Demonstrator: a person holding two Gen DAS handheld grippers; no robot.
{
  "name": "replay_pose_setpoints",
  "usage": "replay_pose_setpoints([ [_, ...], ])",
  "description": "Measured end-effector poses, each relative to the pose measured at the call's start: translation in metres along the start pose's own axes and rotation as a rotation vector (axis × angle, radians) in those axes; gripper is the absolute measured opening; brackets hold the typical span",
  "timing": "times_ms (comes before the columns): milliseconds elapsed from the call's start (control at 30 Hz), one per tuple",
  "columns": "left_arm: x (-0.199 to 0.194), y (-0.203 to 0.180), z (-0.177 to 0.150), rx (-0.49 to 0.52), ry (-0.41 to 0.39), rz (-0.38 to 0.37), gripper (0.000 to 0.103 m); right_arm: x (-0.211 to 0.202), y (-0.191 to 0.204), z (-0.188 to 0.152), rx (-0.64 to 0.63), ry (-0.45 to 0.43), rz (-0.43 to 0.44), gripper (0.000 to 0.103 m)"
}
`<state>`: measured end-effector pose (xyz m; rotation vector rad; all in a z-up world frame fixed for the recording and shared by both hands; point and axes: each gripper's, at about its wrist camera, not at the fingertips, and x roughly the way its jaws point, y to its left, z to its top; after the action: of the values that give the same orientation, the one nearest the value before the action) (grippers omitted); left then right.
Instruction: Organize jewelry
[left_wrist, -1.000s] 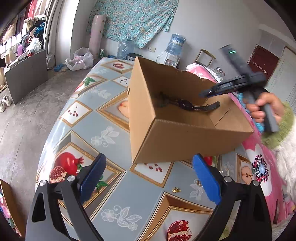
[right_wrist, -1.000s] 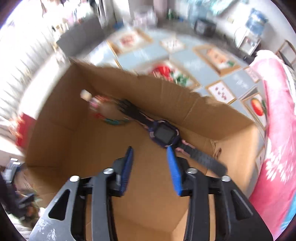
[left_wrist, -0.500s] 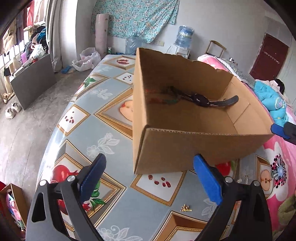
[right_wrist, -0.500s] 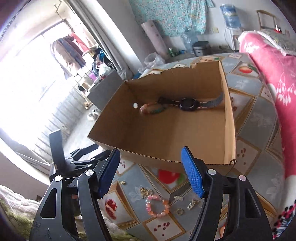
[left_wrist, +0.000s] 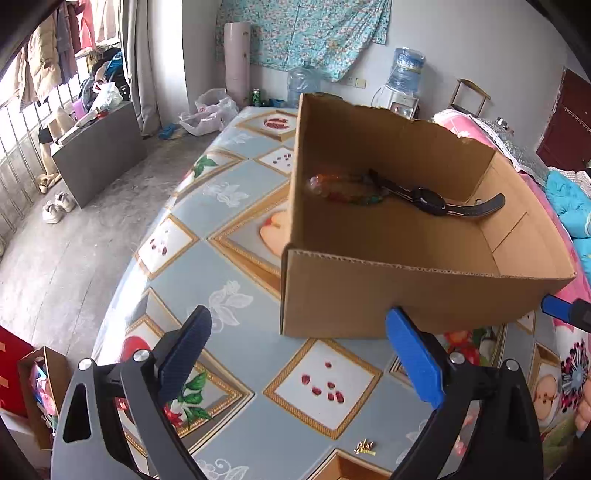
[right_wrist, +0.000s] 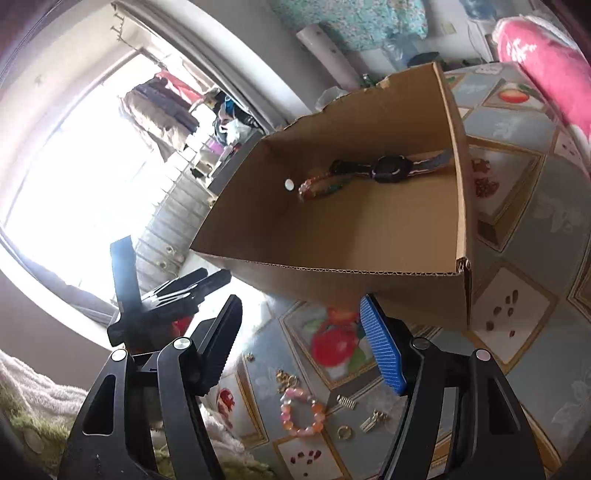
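Both my grippers stand released and empty, short of the cardboard box (left_wrist: 406, 295) on the table (left_wrist: 236, 258).

My right gripper (right_wrist: 301, 343) holds its jaws wide with nothing between them; the pink bead bracelet (right_wrist: 301, 413) lies on the table just below and ahead of its fingers, untouched, with a small ring (right_wrist: 344, 432) and gold clips (right_wrist: 373, 420) beside it near the table's near edge. My left gripper (left_wrist: 297, 354) also gapes over bare tablecloth, a gold trinket (left_wrist: 365, 447) lying apart by its right finger. Inside the box, against its far wall, rest the watch (left_wrist: 430, 201) and a beaded bracelet (left_wrist: 340, 188).
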<state>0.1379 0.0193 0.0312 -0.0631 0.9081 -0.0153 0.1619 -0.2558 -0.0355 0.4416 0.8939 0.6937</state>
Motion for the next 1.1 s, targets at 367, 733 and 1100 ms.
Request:
replay_pose_setpoints([
  [367,-0.02,-0.004,-0.023,0.035,0.008,-0.006,0.094,-0.008,0.002,-0.033,-0.015,-0.013,-0.22,0.08],
  [733,0.016,0.026,-0.071,0.045,0.134,0.12,0.095,0.015,-0.017,-0.069,0.091,0.087,-0.718,0.092],
  [1100,0.019,0.04,-0.085,0.013,0.102,0.084,0.098,0.037,-0.001,-0.072,0.089,0.167,-0.8,0.095],
])
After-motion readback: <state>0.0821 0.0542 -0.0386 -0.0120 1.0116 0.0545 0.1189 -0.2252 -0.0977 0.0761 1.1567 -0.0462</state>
